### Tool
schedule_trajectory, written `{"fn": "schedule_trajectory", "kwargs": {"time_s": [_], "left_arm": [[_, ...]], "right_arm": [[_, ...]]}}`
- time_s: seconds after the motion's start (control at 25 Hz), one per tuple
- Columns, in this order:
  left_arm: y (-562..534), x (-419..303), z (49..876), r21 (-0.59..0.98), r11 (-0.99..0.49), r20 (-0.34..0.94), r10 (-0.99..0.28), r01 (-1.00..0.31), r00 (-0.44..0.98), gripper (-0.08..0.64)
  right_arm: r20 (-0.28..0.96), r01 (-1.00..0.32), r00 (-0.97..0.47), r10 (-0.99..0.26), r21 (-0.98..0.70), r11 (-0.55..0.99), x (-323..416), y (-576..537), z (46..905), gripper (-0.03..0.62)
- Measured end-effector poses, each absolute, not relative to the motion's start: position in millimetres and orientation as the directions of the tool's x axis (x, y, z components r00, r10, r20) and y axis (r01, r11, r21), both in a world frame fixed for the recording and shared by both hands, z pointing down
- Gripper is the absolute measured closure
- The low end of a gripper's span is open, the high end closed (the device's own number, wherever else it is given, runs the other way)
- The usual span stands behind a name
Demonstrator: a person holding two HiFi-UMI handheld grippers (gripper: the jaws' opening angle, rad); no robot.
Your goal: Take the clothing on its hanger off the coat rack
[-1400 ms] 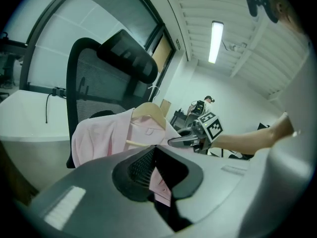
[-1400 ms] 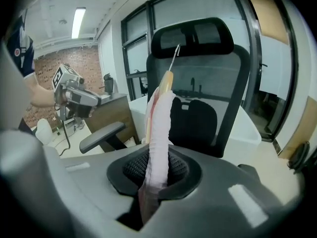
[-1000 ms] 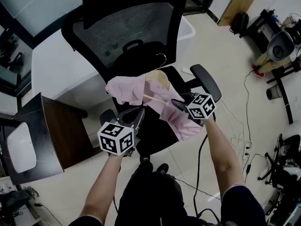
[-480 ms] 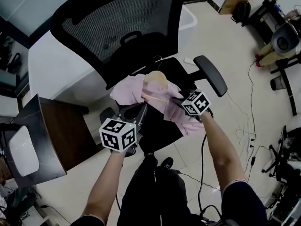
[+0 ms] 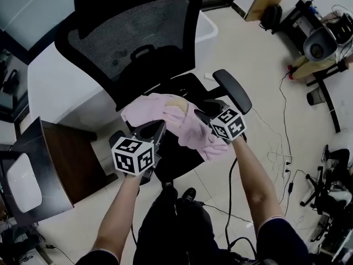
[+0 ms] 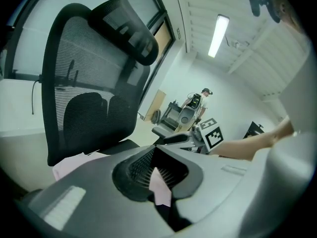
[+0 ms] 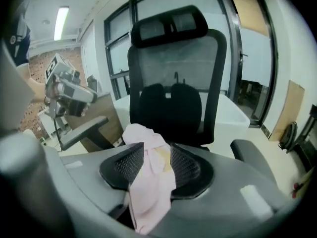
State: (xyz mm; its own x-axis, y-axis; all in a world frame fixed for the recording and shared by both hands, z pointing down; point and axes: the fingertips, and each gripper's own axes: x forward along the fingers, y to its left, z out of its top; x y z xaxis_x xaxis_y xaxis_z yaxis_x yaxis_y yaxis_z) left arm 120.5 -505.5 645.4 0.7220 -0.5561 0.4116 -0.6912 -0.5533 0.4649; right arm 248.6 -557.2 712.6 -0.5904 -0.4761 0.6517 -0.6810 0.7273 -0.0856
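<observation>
A pink garment (image 5: pixel 185 125) on a wooden hanger (image 5: pixel 175 102) lies over the seat (image 5: pixel 185 86) of a black mesh office chair. My left gripper (image 5: pixel 160 128) is at the garment's left edge, shut on a fold of pink cloth (image 6: pixel 159 191). My right gripper (image 5: pixel 202 116) is at the garment's right side. Its jaws are opening, and the garment (image 7: pixel 148 195) and a bit of the hanger (image 7: pixel 163 158) hang loosely between the pads. No coat rack is in view.
The chair's backrest (image 5: pixel 135 35) rises behind the garment and its armrest (image 5: pixel 233 90) is just right of my right gripper. A white tub (image 5: pixel 216 30) stands behind the chair, a dark desk (image 5: pixel 60 159) at left. Cables (image 5: pixel 281 148) and equipment (image 5: pixel 320 43) lie at right.
The garment and hanger have come down onto the chair seat, and the hanger's hook no longer stands up. The right gripper's jaws have spread apart around the cloth.
</observation>
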Motion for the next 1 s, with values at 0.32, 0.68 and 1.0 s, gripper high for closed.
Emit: {"fn": "schedule_trajectory", "kwargs": {"time_s": [0.32,0.68,1.0], "left_arm": [[-503.1,144.2,578.1,0.419,-0.634,0.341,-0.553,-0.650,0.760,0.548],[-485.6,146.9,482.2,0.327,-0.715,0.216,-0.580,-0.618,0.785,0.548],[-467.1,144.9,437.0,0.270,-0.736,0.156,-0.603,-0.621,0.782,0.548]], "right_arm": [[0.394,-0.728,-0.644,-0.656,-0.052,0.684,240.8,-537.0,585.0,0.539],[0.167,-0.712,-0.693,-0.701,-0.012,0.702,212.3,-496.1,455.3,0.591],[0.075,-0.726,-0.687,-0.723,-0.071,0.683,209.0,-469.8,406.7,0.591]]}}
